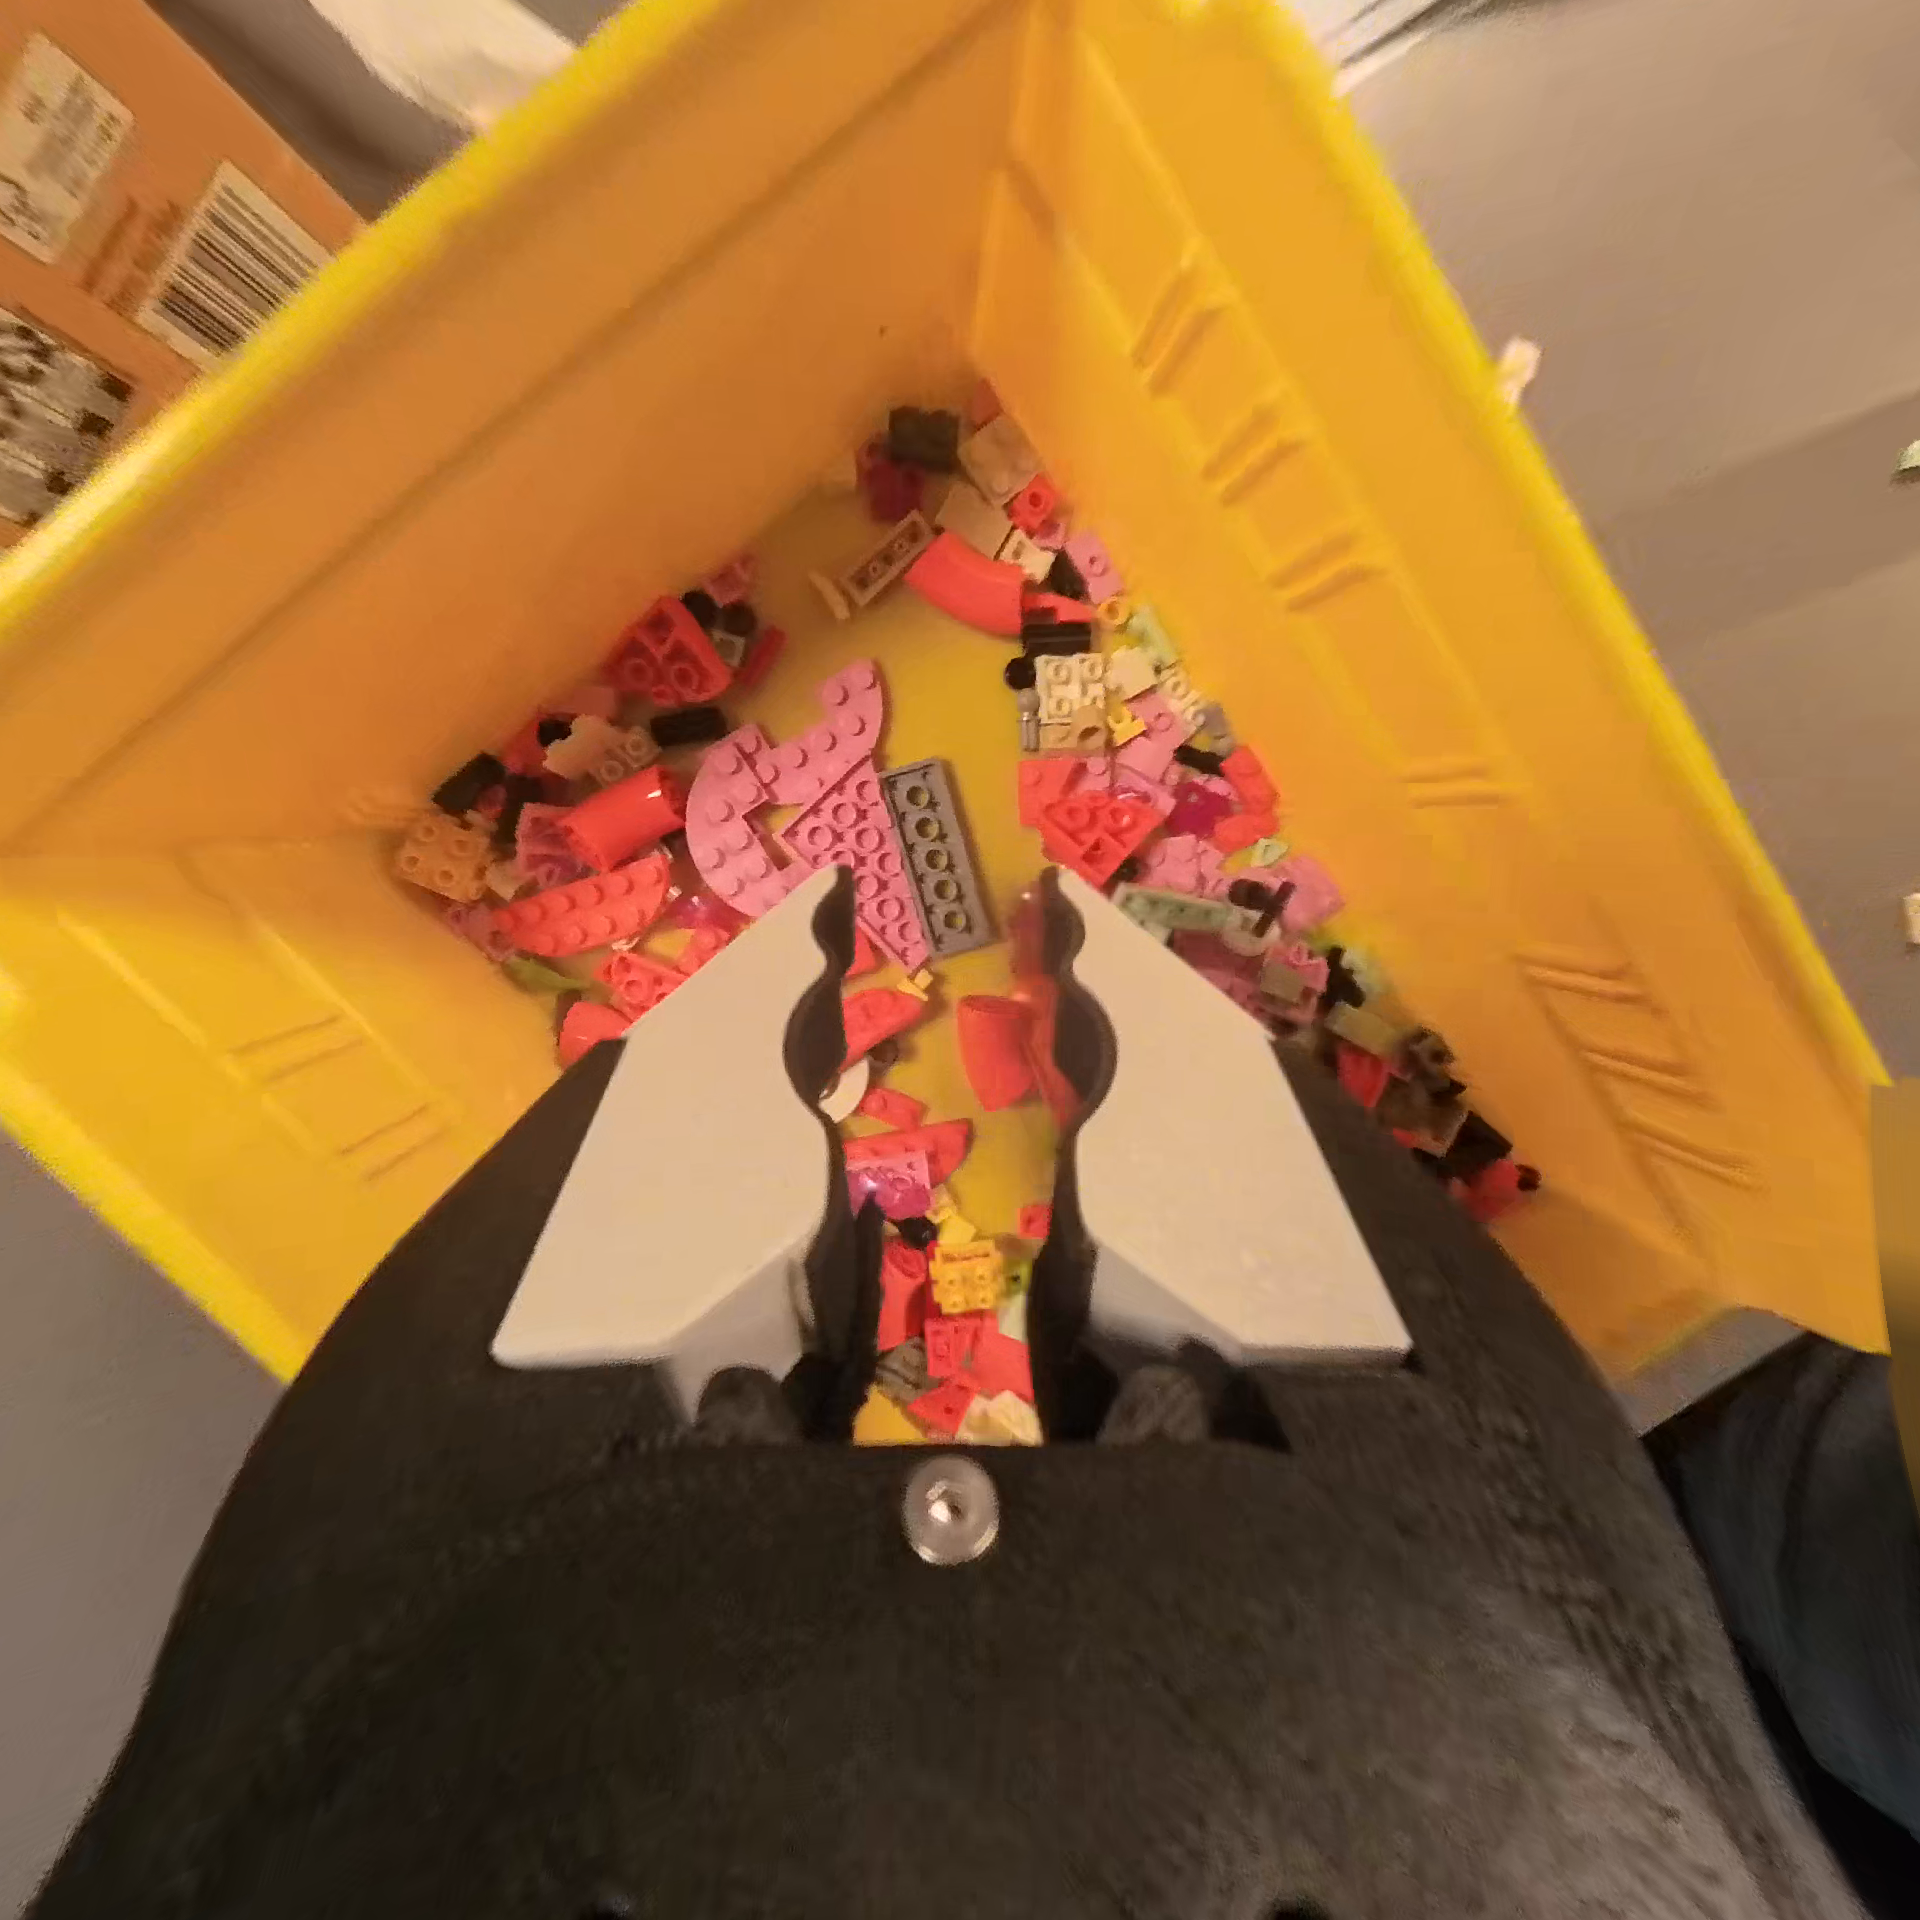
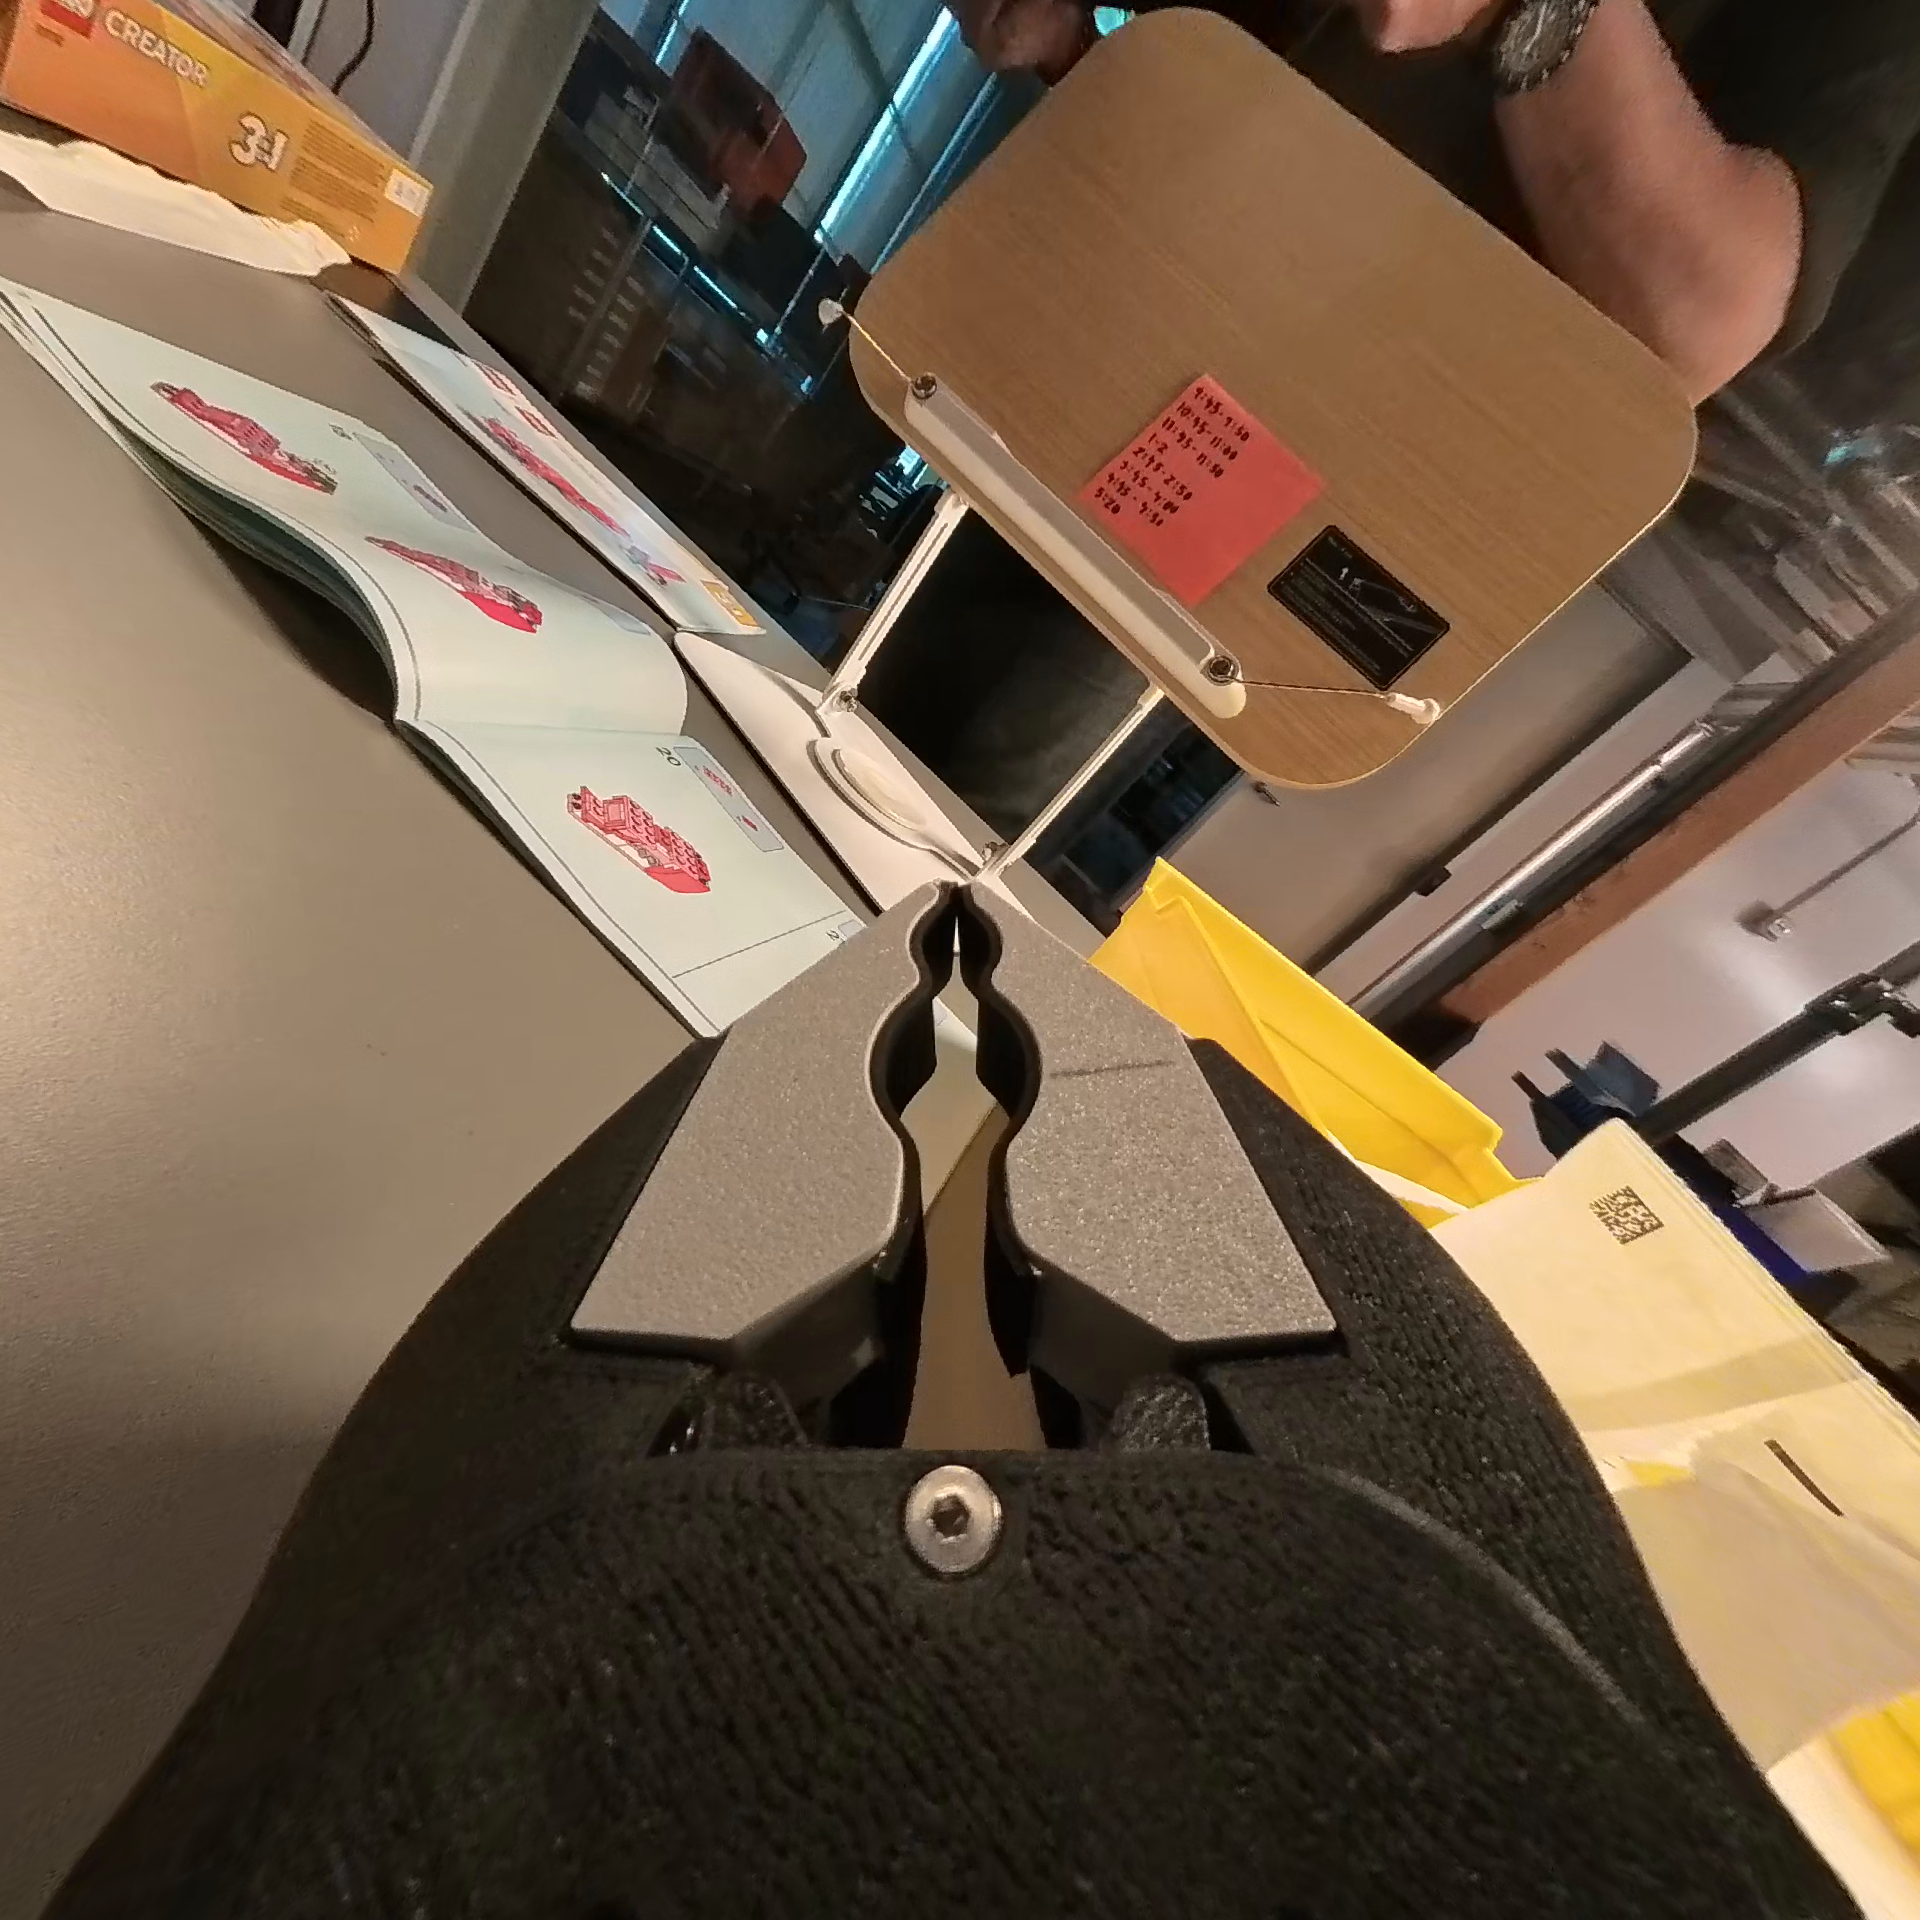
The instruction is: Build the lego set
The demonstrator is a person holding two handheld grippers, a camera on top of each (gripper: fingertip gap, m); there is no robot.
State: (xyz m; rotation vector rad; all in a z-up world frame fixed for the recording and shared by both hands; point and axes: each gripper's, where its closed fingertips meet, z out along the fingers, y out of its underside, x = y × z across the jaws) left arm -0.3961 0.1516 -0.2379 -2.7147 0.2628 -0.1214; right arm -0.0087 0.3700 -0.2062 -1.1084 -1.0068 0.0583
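Hand-held gripper, left [image 1: 948, 883]: jaws apart, empty over blurred bricks [image 1: 831, 810]; right [image 2: 958, 914] closed, empty

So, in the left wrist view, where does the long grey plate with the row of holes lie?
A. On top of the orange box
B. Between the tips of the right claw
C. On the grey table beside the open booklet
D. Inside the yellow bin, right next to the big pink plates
D: the grey plate lies on the floor of the yellow bin, its long edge against the pink plates, just ahead of the open left claw.
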